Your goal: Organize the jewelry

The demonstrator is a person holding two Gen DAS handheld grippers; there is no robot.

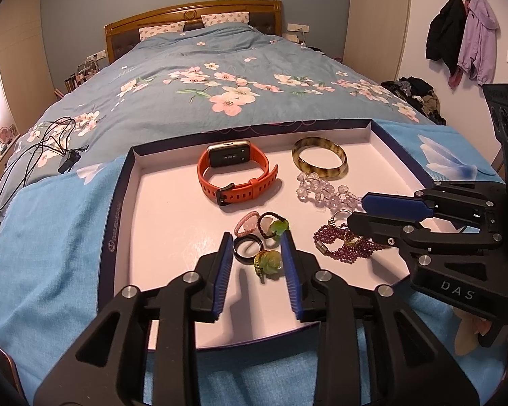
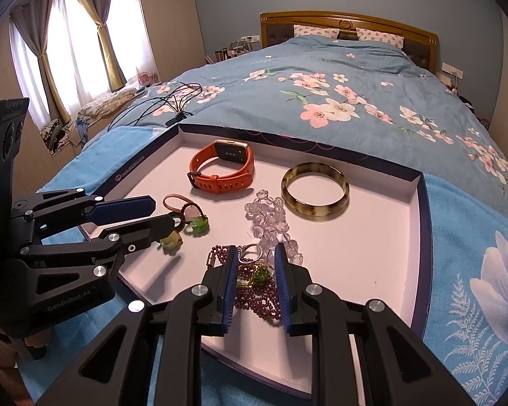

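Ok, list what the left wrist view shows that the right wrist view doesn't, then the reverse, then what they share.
Only the left wrist view: coats on a wall hook and a black ring between the left gripper fingers. Only the right wrist view: the curtained window. Both: the tray, orange watch, brown bangle, clear bead bracelet, purple beads, the right gripper and the floral bed.

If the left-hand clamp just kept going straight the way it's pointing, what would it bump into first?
Most likely the small green charm and the black ring lying in the tray; both sit between the fingertips of the left clamp. Its jaws are apart, touching neither. Depth is hard to judge, so the tray floor could come first.
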